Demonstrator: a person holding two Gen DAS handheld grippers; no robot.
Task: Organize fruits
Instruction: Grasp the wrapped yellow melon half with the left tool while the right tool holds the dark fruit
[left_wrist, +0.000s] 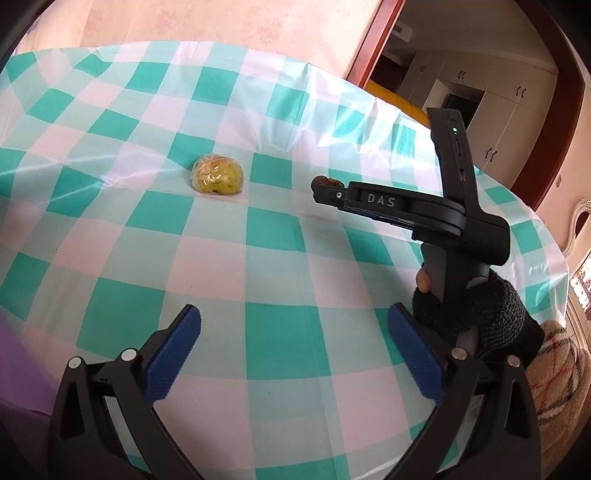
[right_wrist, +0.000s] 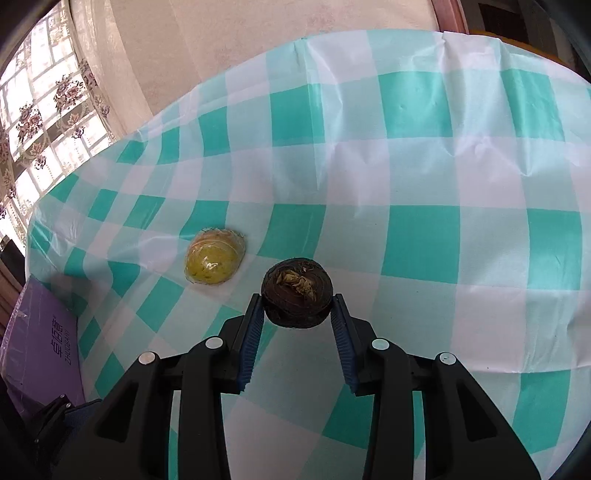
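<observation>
left wrist: high, farther back, facing across desk (left_wrist: 280, 236) | right wrist: low, close | shared: wrapped yellow-green fruit (left_wrist: 217, 174)

Both grippers (left_wrist: 293, 350) (right_wrist: 297, 317) are black with ribbed blue pads (left_wrist: 173, 354), silver screws behind them, "DAS" lettering, a dark knit glove (left_wrist: 476, 314)

2 fruits on the checked cloth

A plastic-wrapped yellow fruit (right_wrist: 215, 257) is seen left of centre; a dark brown round fruit (right_wrist: 297, 292) is clamped just beside it.
</observation>
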